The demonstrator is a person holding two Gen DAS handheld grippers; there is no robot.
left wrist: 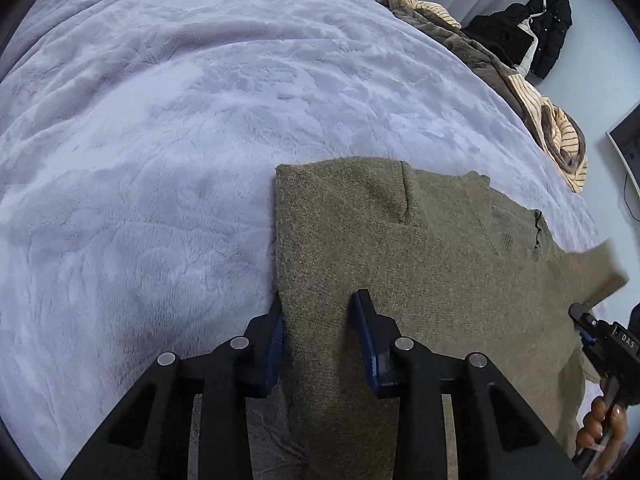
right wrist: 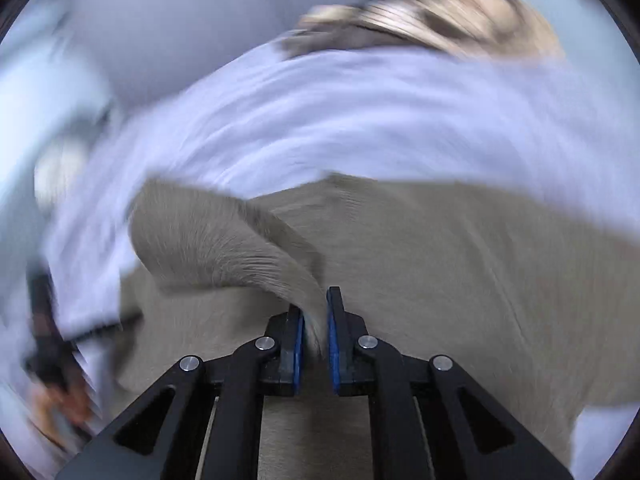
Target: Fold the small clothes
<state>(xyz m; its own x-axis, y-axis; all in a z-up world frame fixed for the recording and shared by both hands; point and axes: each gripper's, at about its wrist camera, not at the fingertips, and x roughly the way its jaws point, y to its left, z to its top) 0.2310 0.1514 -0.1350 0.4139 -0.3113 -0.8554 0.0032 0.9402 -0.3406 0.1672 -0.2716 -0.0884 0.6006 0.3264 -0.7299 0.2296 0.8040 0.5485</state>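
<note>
An olive-brown knit sweater (left wrist: 400, 248) lies on the lavender blanket (left wrist: 160, 140), its left side folded to a straight edge. My left gripper (left wrist: 320, 300) is open, with its fingers astride that folded left edge low over the fabric. My right gripper (right wrist: 316, 304) is shut on a sleeve (right wrist: 224, 240) of the sweater and holds it lifted above the sweater body (right wrist: 460, 280). The right wrist view is blurred by motion. The right gripper also shows in the left wrist view (left wrist: 580, 316) at the right edge, with the sleeve (left wrist: 592, 268) raised.
A heap of striped cream and brown clothes (left wrist: 552, 120) lies along the far right edge of the bed. A black jacket (left wrist: 536, 32) hangs at the wall beyond. A monitor (left wrist: 628, 148) stands at the right.
</note>
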